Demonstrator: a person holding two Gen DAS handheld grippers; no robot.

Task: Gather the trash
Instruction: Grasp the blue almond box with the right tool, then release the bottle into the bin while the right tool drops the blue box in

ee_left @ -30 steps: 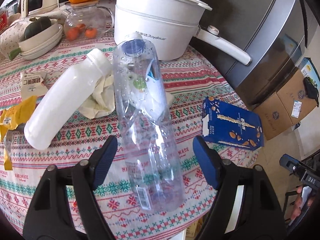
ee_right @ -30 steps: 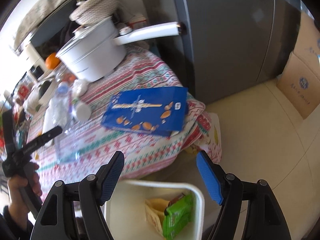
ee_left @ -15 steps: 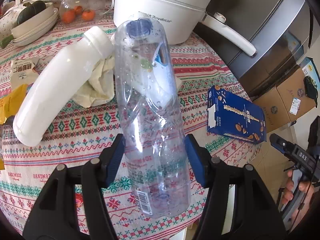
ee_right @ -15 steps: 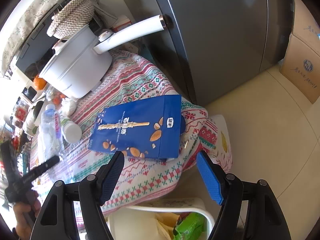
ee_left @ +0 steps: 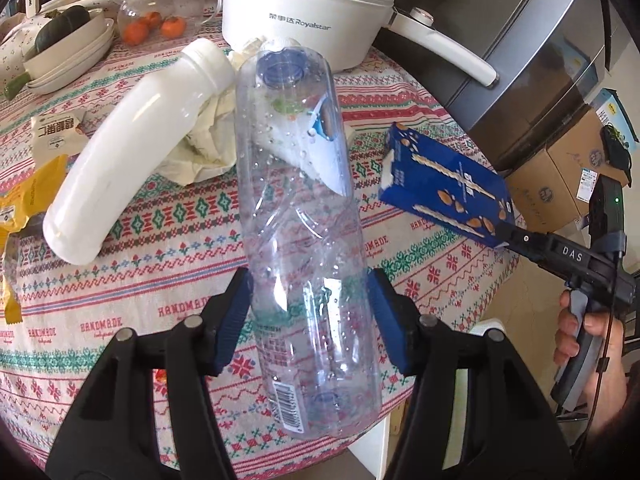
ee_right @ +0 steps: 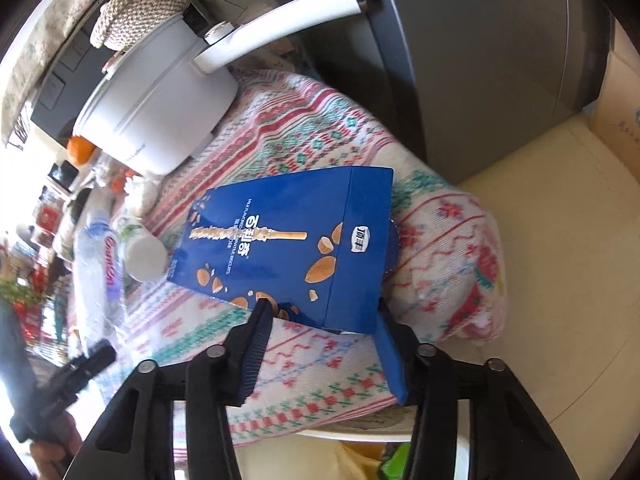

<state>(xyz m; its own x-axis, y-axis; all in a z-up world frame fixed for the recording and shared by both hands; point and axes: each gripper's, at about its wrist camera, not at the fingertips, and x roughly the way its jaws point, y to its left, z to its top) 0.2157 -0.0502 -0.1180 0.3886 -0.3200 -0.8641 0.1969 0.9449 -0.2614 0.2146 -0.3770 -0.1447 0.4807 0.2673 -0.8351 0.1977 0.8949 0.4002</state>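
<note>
My left gripper (ee_left: pixel 310 312) is shut on a clear empty plastic bottle (ee_left: pixel 304 216), its pads pressed on both sides of the lower body; the blue cap points away. The bottle also shows in the right wrist view (ee_right: pixel 96 276). My right gripper (ee_right: pixel 320 328) is open, with its fingers on either side of the near end of a blue biscuit box (ee_right: pixel 292 244) that lies at the table edge; contact is unclear. The box (ee_left: pixel 444 188) and the right gripper's tip show in the left wrist view. A white bin (ee_right: pixel 360 436) sits below the table edge.
On the patterned tablecloth (ee_left: pixel 160 308) lie a white bottle (ee_left: pixel 132 144), a crumpled tissue (ee_left: pixel 208 132), a yellow wrapper (ee_left: pixel 24 200) and a small packet (ee_left: pixel 56 132). A white pot (ee_left: pixel 312 4) with a long handle, a glass teapot (ee_left: pixel 160 4) and stacked dishes (ee_left: pixel 60 56) stand behind. Cardboard boxes (ee_left: pixel 560 184) sit on the floor.
My left gripper closed on the clear bottle. My right gripper moved from above the bin up to the blue box and narrowed around its near end.
</note>
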